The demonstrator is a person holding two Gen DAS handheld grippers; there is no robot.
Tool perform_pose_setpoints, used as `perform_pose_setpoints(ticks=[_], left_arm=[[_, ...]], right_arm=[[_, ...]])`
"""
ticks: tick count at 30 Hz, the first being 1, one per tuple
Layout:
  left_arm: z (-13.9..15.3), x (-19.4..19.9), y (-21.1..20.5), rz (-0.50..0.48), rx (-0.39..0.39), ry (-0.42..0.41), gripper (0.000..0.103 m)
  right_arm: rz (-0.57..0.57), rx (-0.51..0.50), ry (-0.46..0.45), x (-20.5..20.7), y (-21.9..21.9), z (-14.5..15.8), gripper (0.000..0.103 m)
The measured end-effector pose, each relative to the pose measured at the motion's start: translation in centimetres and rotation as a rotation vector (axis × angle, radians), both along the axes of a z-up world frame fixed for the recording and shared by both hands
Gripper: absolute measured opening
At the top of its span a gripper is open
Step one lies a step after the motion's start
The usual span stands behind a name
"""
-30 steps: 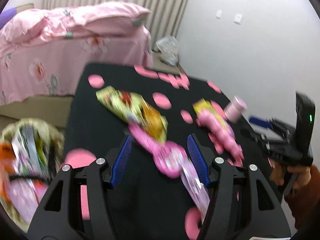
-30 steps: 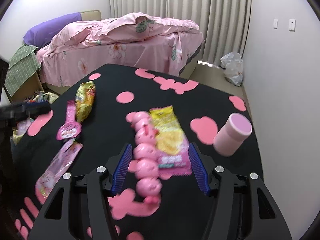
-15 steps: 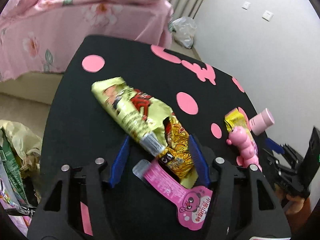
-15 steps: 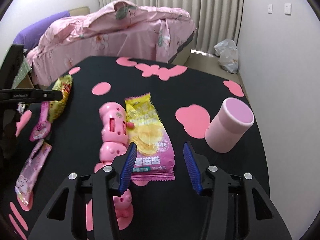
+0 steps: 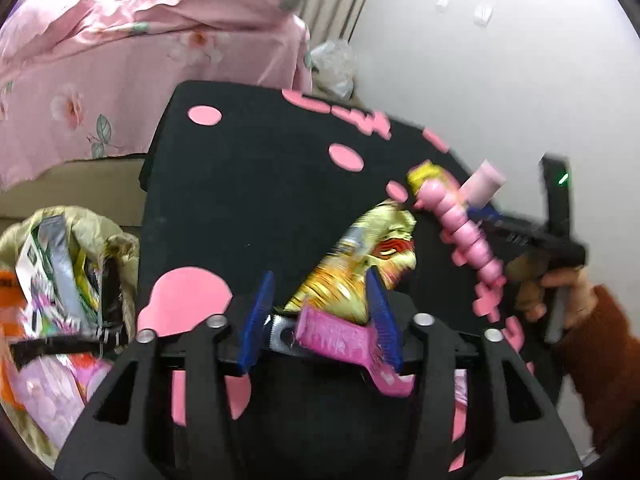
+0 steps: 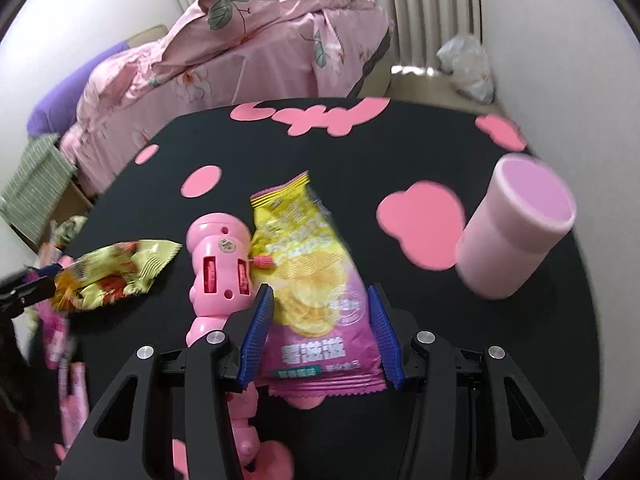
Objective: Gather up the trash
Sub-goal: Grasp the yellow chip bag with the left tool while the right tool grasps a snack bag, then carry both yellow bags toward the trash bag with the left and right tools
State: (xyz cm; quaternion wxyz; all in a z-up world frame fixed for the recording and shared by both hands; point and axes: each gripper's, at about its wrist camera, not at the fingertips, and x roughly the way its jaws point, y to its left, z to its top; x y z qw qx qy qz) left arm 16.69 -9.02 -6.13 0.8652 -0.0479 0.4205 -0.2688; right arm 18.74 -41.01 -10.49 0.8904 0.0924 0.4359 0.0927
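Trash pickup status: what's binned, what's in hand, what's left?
Done: the bin bag beside the table already holds wrappers. In hand: the left tool is lifting a yellow snack bag plus a pink wrapper, though its jaws are opening. The right tool straddles the chips bag, not yet gripped. Left: that bag, and pink wrappers at the table's edge.

A pink floral bed (image 6: pixel 248 60) stands beyond the black table (image 6: pixel 400 152). A pink cup (image 6: pixel 516 228) and what looks like a pink toy (image 6: pixel 220 264) rest on it.
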Motion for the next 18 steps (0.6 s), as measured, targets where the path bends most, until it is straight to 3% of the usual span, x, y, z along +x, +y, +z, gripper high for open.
perform_pose_setpoints(ticks=[3,4,6,10,15,18], left_arm=[[0.0,-1.0,1.0,-0.015,-0.051,0.015,0.063],[-0.1,-1.2,1.0,-0.02,-0.05,0.024,0.066],[-0.6,-1.7,0.9,-0.009,-0.024,0.039,0.072],[0.2,-2.6,0.9,0.022,-0.003,-0.003,0.081],[1.6,-2.5,0.0,0.014,0.066,-0.113,0.081],[2.3,-0.3,-0.9,-0.022,0.042,-0.099,0.081]], right_arm=[[0.039,0.025,-0.003,-1.0,0.5,0.2,0.027],[0.047,0.02,-0.006,-1.4,0.7,0.4,0.025],[0.041,0.01,-0.02,-2.4,0.9,1.0,0.012],[0.02,-0.01,-0.052,-4.2,0.9,2.8,0.011],[0.031,-0.084,-0.113,-6.5,1.8,5.4,0.011],[0.018,-0.085,-0.143,-8.1,2.0,6.5,0.011]])
